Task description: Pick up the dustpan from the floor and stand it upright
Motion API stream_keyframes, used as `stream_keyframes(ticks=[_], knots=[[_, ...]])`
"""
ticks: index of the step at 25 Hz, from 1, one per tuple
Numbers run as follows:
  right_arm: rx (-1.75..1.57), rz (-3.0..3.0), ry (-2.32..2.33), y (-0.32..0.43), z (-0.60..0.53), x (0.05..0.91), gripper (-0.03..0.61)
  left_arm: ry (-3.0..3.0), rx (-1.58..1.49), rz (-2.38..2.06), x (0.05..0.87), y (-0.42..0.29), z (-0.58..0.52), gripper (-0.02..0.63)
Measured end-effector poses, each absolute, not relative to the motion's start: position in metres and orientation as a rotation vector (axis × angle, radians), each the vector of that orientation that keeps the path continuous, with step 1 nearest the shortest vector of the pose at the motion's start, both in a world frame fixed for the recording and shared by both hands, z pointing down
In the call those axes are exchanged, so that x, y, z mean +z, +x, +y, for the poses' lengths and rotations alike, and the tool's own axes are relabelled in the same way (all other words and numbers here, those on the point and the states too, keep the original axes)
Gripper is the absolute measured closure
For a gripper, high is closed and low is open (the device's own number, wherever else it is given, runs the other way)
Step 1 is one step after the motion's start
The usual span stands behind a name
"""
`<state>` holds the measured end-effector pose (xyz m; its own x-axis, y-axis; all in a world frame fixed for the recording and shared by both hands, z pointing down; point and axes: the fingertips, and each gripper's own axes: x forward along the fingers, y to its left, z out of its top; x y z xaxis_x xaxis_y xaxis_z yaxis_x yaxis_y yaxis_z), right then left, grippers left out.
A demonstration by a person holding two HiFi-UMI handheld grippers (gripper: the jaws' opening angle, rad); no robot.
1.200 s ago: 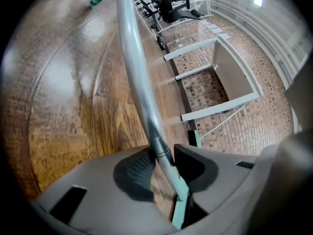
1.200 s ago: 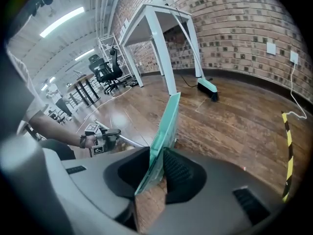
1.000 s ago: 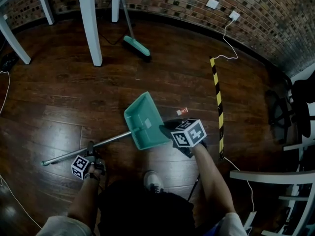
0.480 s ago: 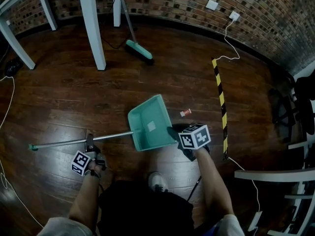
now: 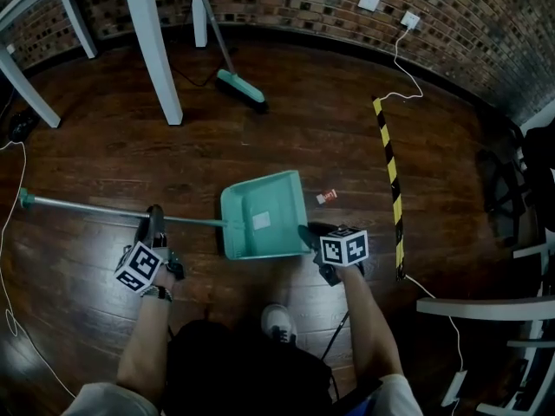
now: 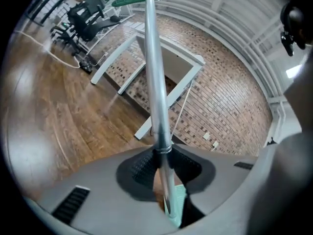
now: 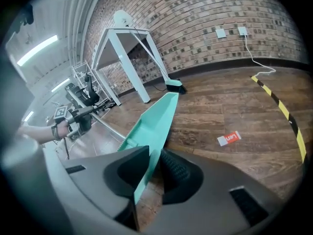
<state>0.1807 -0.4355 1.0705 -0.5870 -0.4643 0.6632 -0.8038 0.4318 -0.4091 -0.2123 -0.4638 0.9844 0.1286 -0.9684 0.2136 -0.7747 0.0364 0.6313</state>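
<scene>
The teal dustpan (image 5: 260, 215) lies on the wooden floor, its mouth toward the brick wall. Its long metal handle (image 5: 113, 210) reaches left, lifted off the floor. My left gripper (image 5: 156, 221) is shut on that handle; in the left gripper view the pole (image 6: 154, 82) runs up from between the pads (image 6: 161, 156). My right gripper (image 5: 310, 235) is at the pan's near right corner. In the right gripper view the pan's thin side wall (image 7: 156, 116) stands between the jaws (image 7: 154, 163), which are opening, with a gap at the right pad.
A teal-headed broom (image 5: 240, 87) leans at the back by white table legs (image 5: 152, 50). Yellow-black tape (image 5: 388, 172) runs along the floor on the right. A small red-white wrapper (image 5: 326, 197) lies just beyond the pan. White chairs (image 5: 486, 310) stand at the right, and a shoe (image 5: 277, 321) is below the pan.
The handle's free end has swung up and leftwards off the floor with my left gripper. The pan has turned from a slant to square-on. My right gripper shifted slightly nearer.
</scene>
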Motion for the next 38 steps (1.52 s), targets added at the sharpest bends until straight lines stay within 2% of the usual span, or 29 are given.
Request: stream_keyframes(ticks=[14,19,28,30,33,35,36,37,38], knots=[[1.296,-2.207,1.324,0.182,-0.428,1.153,0.470,2.117,-0.078,-1.797,0.908,-0.136,-0.485,0.525],[1.056,-2.090,1.362,0.199,-0.417,1.165,0.438,2.166,-0.029,-1.767,0.901,-0.106,-0.489,0.525],[0.661,-1.868,1.381,0.208,-0.419,1.183,0.440,2.354,0.224,-1.786,0.893,-0.058,-0.487,0.520],[0.643,-1.846,1.403,0.215,-0.417,1.187,0.474,2.399,0.219,-1.762,0.888,-0.051,-0.486,0.499],[0.636,-1.803,1.450,0.228,-0.412,1.184,0.474,2.449,0.185,-1.712,0.877,-0.045,-0.482,0.386],[0.644,-1.795,1.469,0.234,-0.410,1.182,0.477,2.483,0.200,-1.691,0.873,-0.042,-0.479,0.377],[0.641,-1.807,1.474,0.235,-0.411,1.178,0.506,2.499,0.207,-1.686,0.871,-0.041,-0.478,0.377],[0.627,-1.823,1.475,0.233,-0.412,1.173,0.586,2.513,0.213,-1.678,0.870,-0.040,-0.475,0.376],[0.603,-1.838,1.472,0.232,-0.414,1.167,0.596,2.524,0.219,-1.668,0.869,-0.039,-0.473,0.371]])
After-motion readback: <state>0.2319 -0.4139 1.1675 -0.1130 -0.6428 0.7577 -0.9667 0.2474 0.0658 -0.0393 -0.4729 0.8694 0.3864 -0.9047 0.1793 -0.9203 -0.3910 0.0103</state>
